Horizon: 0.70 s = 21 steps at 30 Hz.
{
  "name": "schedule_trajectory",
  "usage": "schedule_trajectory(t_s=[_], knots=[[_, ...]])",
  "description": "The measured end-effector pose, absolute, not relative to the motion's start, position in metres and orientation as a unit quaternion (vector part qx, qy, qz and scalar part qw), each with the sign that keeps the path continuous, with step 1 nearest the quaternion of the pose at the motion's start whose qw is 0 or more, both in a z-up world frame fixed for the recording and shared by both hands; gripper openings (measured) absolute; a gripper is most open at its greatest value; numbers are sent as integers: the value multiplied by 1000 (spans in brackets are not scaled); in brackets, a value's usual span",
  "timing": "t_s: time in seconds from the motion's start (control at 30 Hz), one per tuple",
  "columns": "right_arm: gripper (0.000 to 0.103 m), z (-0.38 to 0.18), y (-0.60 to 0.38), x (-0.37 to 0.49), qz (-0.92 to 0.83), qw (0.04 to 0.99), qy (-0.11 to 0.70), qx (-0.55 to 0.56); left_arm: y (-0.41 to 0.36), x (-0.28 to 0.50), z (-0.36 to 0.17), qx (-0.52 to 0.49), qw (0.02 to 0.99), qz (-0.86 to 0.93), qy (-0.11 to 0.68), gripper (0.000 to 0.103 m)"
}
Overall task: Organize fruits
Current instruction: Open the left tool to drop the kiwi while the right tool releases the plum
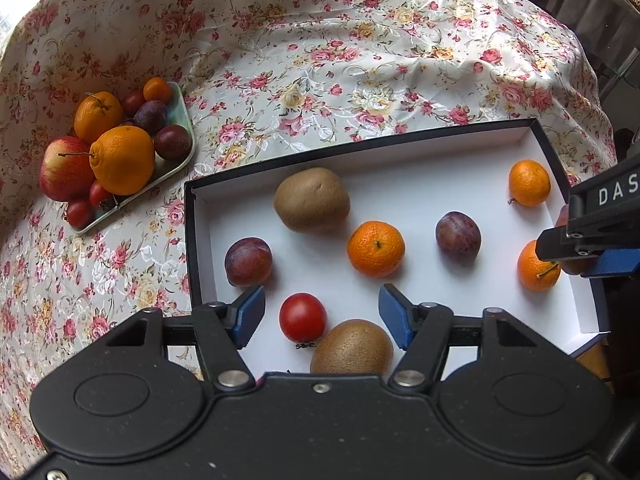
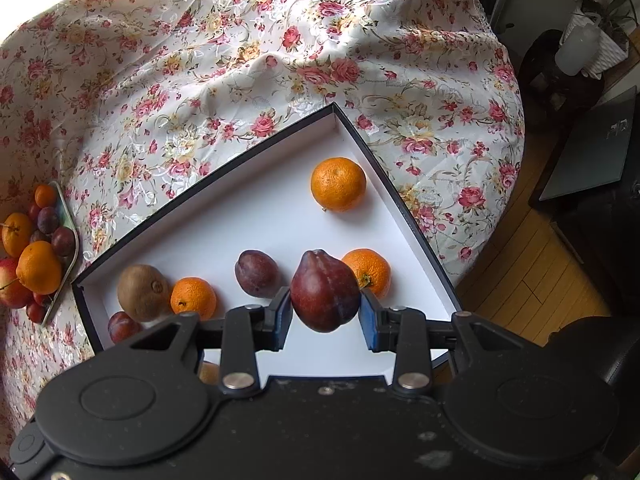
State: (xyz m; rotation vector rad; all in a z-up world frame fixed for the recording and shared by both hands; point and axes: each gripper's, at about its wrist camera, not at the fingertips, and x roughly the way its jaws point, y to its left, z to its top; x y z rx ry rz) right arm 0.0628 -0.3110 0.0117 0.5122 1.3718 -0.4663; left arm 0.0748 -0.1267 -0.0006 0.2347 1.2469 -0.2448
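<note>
My right gripper [image 2: 325, 316] is clenched on the red pear [image 2: 325, 290] above the box [image 2: 404, 196], placement step. Left gripper [image 1: 322, 314] released. Next: lower into bare floor beside the plum [image 2: 256, 273].

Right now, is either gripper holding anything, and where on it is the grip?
The right gripper holds a dark red pear, pads pressed on the two sides of its wide lower body. The left gripper is open, holding nothing.

White letters "DAS" — cut off at the frame edge — stand on the right gripper [image 1: 596, 236] body; nothing else legible.
</note>
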Motion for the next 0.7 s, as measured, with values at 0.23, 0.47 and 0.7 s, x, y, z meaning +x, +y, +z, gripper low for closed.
schedule_trajectory(t_s=[0.23, 0.47, 0.7], knots=[[37, 15, -311, 64, -179, 722, 619, 252, -122, 73, -2, 110, 795, -109, 587, 66], [37, 24, -305, 65, -177, 741, 607, 228, -121, 66, -1, 118, 795, -111, 585, 66], [37, 24, -301, 64, -174, 745, 610, 205, -115, 53, 3, 121, 795, -112, 583, 66]])
